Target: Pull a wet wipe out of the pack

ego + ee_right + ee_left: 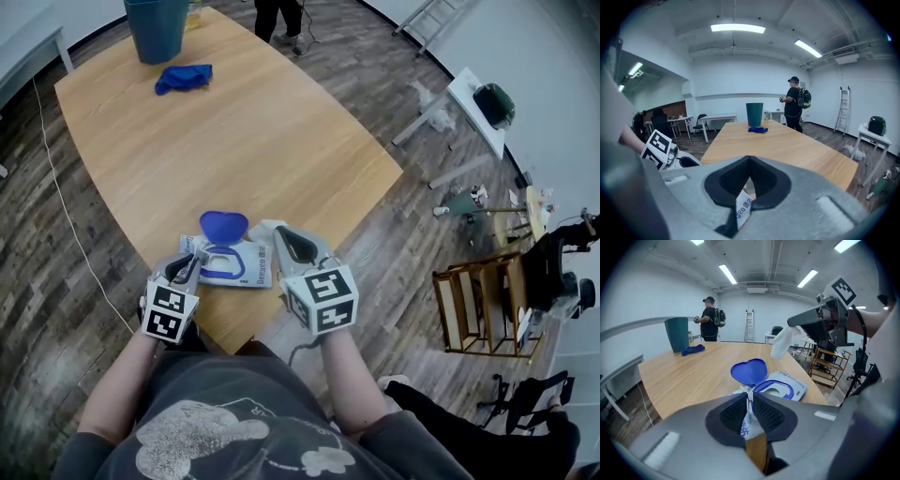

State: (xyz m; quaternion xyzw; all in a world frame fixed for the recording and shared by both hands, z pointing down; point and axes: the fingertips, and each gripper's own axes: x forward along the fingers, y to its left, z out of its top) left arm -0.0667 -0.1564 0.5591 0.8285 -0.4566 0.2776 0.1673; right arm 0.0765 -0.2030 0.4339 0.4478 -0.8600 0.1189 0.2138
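A white wet wipe pack (pixel 246 267) lies near the front edge of the wooden table (pixel 234 141), its blue heart-shaped lid (pixel 224 225) flipped open. My left gripper (pixel 199 256) pinches the pack's near edge; in the left gripper view the printed film sits between the pads (pixel 750 397), with the lid (pixel 750 371) and the blue-rimmed opening (pixel 778 389) beyond. My right gripper (pixel 281 236) is shut on a white wipe (pixel 782 341) that hangs from its tips (pixel 791 322) above the pack. In the right gripper view the jaws (pixel 749 159) are closed and printed white film shows beneath them.
A teal bin (pixel 157 28) and a crumpled blue cloth (pixel 184 77) sit at the table's far end. A person (pixel 279 19) stands beyond it. A wooden shelf rack (pixel 483 300) and clutter stand on the floor to the right. The table's front edge is just under my hands.
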